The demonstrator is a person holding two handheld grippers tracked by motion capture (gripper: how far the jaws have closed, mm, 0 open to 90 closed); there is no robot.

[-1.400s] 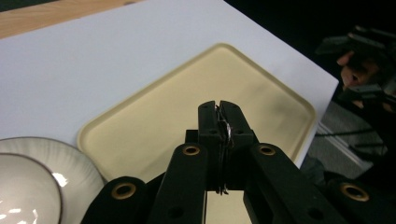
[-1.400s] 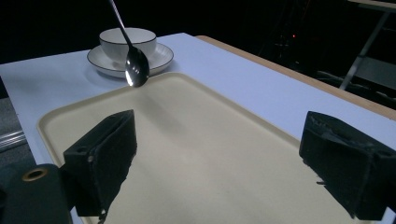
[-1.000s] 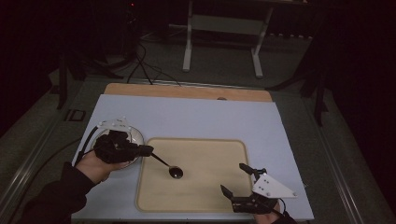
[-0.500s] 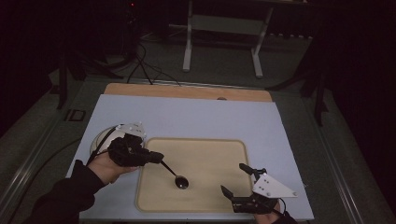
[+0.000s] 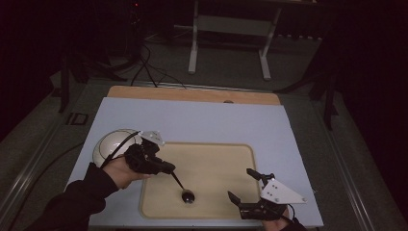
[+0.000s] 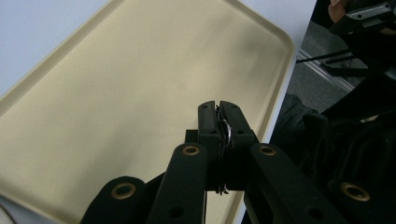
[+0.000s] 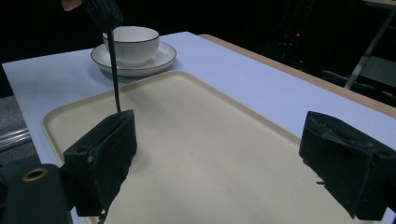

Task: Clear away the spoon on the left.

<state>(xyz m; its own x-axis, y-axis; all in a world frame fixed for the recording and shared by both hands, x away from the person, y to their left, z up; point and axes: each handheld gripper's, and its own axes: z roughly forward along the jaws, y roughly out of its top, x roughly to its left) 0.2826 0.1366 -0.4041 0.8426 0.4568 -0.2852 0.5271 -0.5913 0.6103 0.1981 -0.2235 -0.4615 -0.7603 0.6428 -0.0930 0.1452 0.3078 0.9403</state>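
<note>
High view shows a pale blue table [image 5: 192, 120] with a strip of bare wood along its far edge. On its near half lies a beige tray [image 5: 216, 159], wide and shallow with rounded corners. Left of the tray, near the table's left edge, a white bowl [image 7: 133, 44] sits on a white saucer [image 7: 159, 58], as the right gripper view shows.

A person's left hand [image 5: 120, 171], in a dark sleeve, comes in from the near left and holds the left gripper [image 5: 163, 166] over the tray's left edge, just right of the bowl. Its jaws are pressed together on the handle of a dark spoon [image 5: 183, 189]. In the left gripper view a thin sliver of metal shows pinched between the two black tips above the tray. The spoon slants down and to the right, and its round bowl end is low over the near middle of the tray; whether it touches the surface cannot be told.

At the near right, the right gripper [image 5: 243, 185] rests by the tray's near right corner, jaws spread wide with nothing between them.
</note>
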